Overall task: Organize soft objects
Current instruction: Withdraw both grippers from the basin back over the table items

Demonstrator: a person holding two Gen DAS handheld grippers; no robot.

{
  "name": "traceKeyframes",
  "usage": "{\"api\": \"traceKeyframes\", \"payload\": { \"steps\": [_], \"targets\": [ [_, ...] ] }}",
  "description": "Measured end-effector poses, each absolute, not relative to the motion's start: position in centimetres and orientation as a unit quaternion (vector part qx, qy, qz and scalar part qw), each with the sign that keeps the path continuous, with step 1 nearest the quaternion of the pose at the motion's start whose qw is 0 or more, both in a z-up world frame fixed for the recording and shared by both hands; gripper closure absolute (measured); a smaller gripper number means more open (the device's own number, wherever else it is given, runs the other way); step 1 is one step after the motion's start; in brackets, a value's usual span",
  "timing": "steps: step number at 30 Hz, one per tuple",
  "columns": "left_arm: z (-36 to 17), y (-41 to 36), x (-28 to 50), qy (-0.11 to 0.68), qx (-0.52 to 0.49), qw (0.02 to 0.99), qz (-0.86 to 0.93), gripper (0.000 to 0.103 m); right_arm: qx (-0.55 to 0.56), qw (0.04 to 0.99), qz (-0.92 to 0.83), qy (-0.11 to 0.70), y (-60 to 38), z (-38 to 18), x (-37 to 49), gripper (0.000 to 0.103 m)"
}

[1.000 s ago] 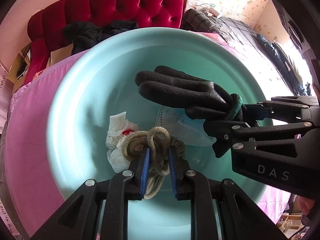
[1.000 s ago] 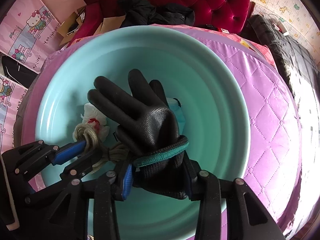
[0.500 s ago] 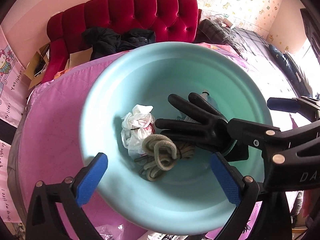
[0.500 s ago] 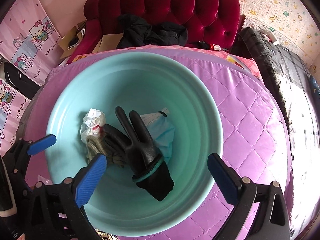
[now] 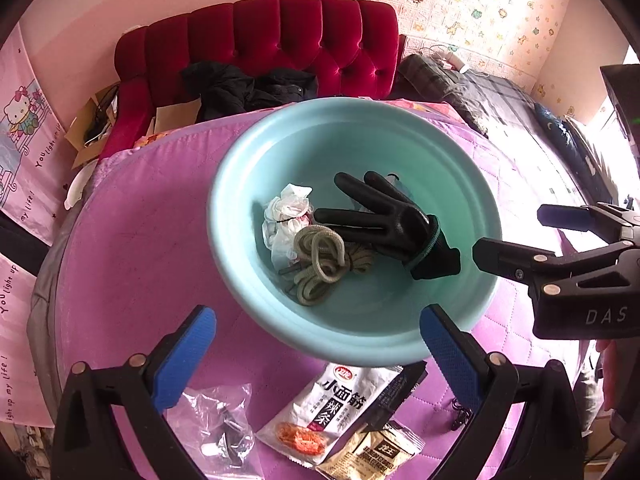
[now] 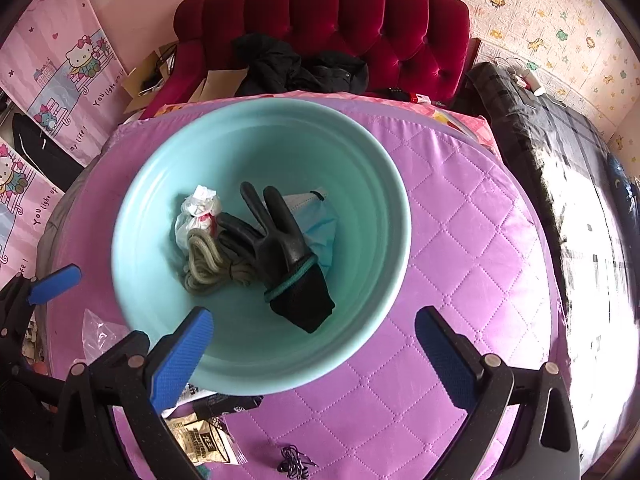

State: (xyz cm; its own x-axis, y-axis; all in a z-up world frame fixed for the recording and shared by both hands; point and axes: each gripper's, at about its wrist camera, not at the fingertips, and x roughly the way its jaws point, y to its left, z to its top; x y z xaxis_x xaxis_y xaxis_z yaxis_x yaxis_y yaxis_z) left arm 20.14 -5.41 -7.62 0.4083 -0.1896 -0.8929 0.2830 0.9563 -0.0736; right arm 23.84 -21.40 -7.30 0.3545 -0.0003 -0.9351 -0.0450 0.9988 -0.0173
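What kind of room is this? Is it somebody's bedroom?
Probably a bedroom or living room in a home. A red tufted sofa or headboard stands behind the pink quilted surface, cartoon posters and animal wallpaper cover the walls, and a teal basin holds soft odds and ends.

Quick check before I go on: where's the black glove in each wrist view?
Left wrist: glove lies right of centre in the basin, fingers pointing left, cuff lower right.
Right wrist: glove lies in the basin's middle, fingers pointing up, cuff lower right.
Shared landmark: the rope coiled beside it, left of the glove.
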Motion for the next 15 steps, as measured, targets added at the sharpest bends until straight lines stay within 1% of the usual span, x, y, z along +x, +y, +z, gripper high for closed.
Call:
{"api": "traceKeyframes", "payload": {
  "steps": [9, 15],
  "targets": [
    [-5.9, -4.4, 15.9, 0.508, 0.053, 0.848, -0.143, 0.000, -0.025, 0.824, 0.028, 0.566, -21.0, -6.3, 19.4, 0.000],
    [-6.1, -3.7, 12.4, 0.502, 0.060, 0.849, -0.151, 0.000, -0.031, 0.825, 0.031, 0.563, -21.1, -6.2, 16.5, 0.000]
  ]
}}
